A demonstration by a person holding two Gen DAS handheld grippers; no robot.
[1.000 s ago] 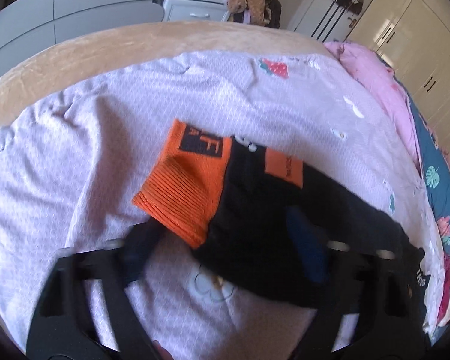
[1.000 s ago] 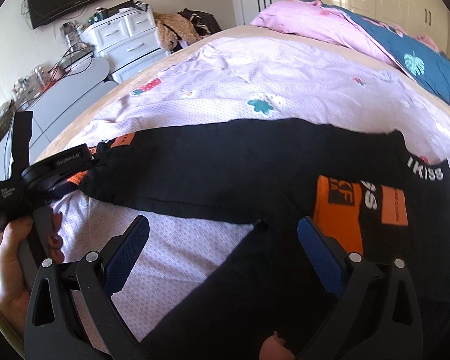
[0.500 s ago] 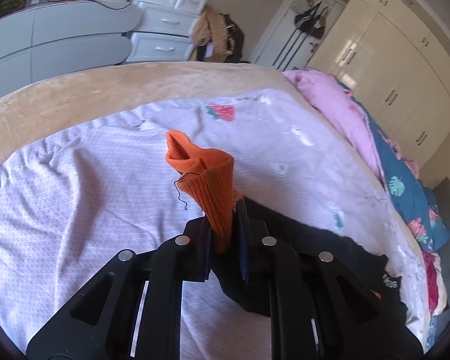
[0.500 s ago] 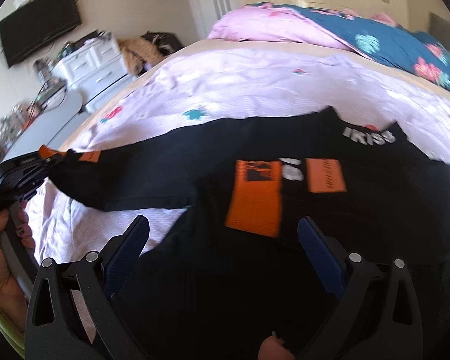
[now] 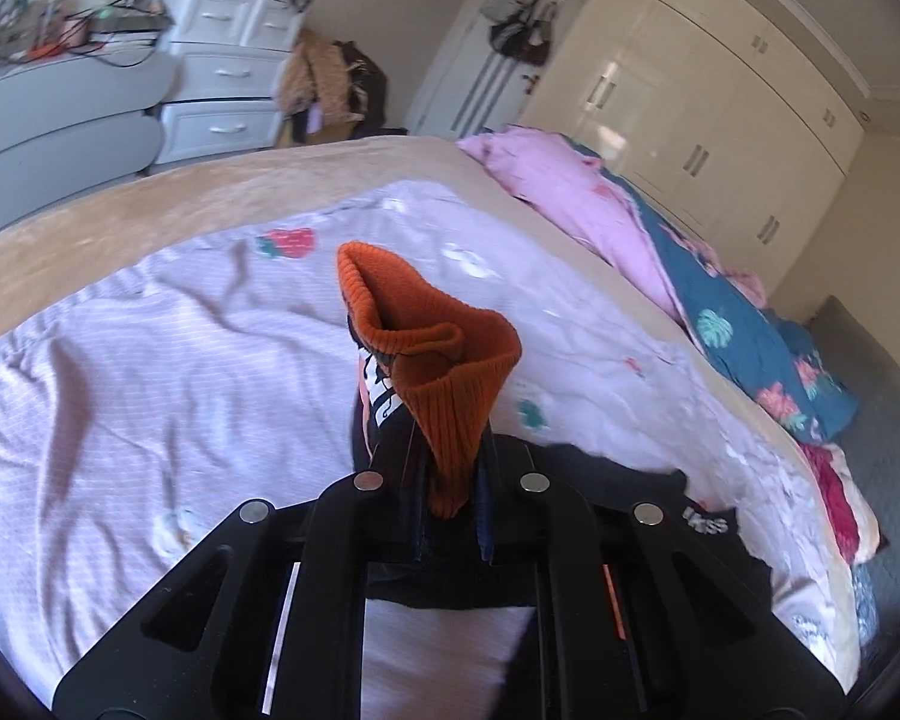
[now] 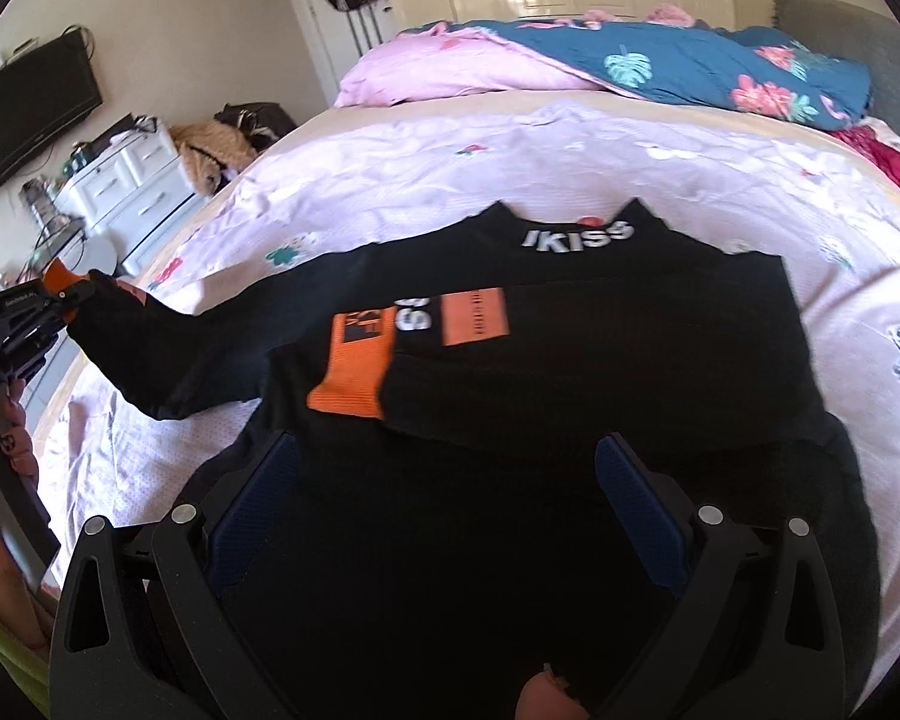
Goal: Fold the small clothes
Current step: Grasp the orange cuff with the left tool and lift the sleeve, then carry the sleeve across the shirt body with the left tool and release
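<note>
A black sweater (image 6: 570,384) with orange cuffs and a white "IKISS" collar lies on the lilac bedsheet (image 6: 450,174). One sleeve is folded across its chest, with its orange cuff (image 6: 354,372) on the body. My left gripper (image 5: 450,492) is shut on the other sleeve's orange cuff (image 5: 444,372) and holds it lifted above the sheet; it also shows at the left of the right wrist view (image 6: 60,294), with the sleeve (image 6: 168,354) stretched out from the body. My right gripper (image 6: 450,480) is open and empty above the sweater's lower body.
A pink and blue floral duvet (image 6: 630,66) is heaped along the far side of the bed. White drawers (image 5: 222,78) and a grey desk (image 5: 60,120) stand beyond the bed's beige edge (image 5: 150,198). Wardrobes (image 5: 720,102) line the far wall.
My left gripper closed on the orange cuff and lifted it off the sheet, pulling the sleeve outward. My right gripper moved further over the sweater body, still open.
</note>
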